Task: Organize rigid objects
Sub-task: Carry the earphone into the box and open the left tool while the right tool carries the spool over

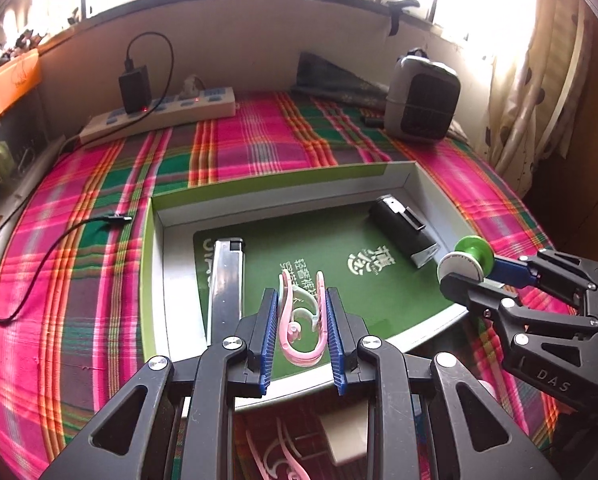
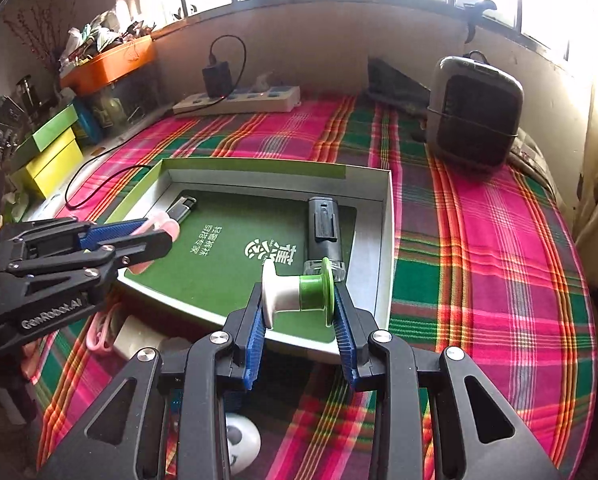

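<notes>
Plaid cloth (image 1: 99, 240) is spread under a green-lined box (image 1: 379, 296). "DAS" is read at 4 o'clock on the right gripper (image 1: 465, 270), clamped on a spool (image 2: 299, 294). A pink clip (image 1: 303, 320) is pinched by the left gripper (image 1: 302, 312) above the box.

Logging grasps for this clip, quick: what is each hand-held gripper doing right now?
Left hand-held gripper: closed on the pink-and-white curved plastic clip.
Right hand-held gripper: closed on the white-and-green plastic spool.
</notes>
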Demonstrator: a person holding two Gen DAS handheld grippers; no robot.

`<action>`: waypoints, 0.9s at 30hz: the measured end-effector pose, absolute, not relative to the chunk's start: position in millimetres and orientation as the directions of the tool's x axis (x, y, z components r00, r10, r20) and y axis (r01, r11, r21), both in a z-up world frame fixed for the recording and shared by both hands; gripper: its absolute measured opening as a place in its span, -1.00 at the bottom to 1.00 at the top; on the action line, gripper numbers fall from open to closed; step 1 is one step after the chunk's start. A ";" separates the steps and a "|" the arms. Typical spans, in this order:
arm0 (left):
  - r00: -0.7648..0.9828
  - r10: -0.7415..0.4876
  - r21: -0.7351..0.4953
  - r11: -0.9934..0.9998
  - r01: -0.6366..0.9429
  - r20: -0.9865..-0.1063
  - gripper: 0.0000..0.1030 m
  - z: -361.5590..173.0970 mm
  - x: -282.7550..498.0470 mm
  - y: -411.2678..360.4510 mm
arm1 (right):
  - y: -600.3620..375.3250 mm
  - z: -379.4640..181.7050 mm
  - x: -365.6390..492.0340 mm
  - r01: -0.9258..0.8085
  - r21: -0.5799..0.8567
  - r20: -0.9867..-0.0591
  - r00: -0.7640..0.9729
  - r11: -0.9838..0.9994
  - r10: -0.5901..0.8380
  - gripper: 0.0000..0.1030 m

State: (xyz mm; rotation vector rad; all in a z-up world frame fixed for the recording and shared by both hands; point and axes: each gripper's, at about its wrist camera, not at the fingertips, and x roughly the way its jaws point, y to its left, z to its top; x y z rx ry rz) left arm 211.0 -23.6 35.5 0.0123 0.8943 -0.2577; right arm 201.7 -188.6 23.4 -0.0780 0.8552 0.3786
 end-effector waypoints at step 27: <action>0.556 -0.203 -0.098 0.972 0.213 -0.806 -0.55 18.5 220.9 -25.4 | -185.3 6.6 222.5 -0.327 0.089 -0.788 0.554 0.941 0.268 -0.35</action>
